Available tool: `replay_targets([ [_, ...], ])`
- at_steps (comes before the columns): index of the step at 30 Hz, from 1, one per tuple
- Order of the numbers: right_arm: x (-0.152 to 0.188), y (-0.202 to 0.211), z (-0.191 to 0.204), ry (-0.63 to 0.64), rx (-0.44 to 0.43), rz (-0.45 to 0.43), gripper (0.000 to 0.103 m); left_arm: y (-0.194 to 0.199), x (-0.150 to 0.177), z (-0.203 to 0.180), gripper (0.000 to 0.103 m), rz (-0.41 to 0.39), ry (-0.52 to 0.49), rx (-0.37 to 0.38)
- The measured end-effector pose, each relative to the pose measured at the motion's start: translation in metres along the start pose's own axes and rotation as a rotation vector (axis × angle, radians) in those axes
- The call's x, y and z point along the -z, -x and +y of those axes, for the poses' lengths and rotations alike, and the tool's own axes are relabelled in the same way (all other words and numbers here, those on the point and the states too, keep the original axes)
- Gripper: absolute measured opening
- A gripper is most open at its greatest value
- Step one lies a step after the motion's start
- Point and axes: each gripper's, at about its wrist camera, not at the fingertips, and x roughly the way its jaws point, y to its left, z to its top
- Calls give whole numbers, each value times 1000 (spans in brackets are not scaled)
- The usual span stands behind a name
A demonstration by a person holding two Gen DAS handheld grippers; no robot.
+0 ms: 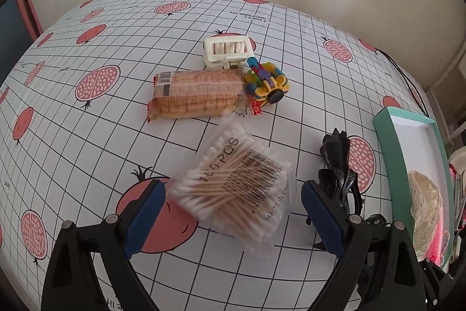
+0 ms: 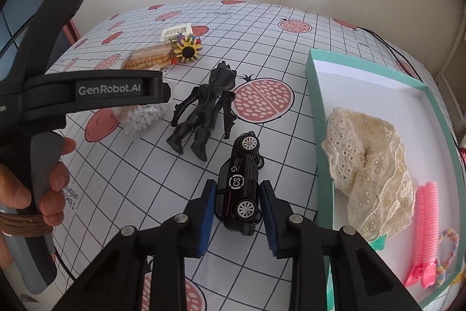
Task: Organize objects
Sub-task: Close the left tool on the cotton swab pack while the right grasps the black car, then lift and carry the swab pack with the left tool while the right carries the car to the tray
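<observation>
On the pomegranate-print tablecloth a loose cluster lies at the far side: a white hair claw clip, a colourful plastic wheel toy just beside it, and a wrapped pack of biscuits touching that toy's near side. Closer in lies a clear bag of cotton swabs, and the left gripper stands wide open with the bag's near end between its blue pads, neither pad clearly pressing it. A black action figure lies on its front between the swabs and the teal box; it sits just off the left gripper's right finger. The right gripper straddles a black toy car lying on its side, the pads close on either flank with slim gaps showing, so a firm hold cannot be told. The box, white inside, holds a cream lace cloth, a pink hair clip and a pastel hair tie. Only the right wrist view shows the car, the hair tie and the person's hand on the left tool's handle; the left view alone shows the swab bag's barcode.
</observation>
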Motion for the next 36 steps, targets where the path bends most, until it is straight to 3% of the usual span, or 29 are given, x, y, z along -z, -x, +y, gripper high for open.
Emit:
replay_targets([
  [8, 2, -1, -2, -5, -22, 10, 31, -2, 1, 2, 94, -1, 12, 2],
  [18, 3, -2, -6, -17, -29, 26, 30, -4, 3, 0, 80, 8, -1, -3],
  [27, 4, -2, -5, -13, -27, 28, 30, -7, 4, -5, 79, 23, -24, -23],
  [36, 4, 0, -6, -16, -39, 24, 30, -3, 4, -11, 67, 10, -54, -18],
])
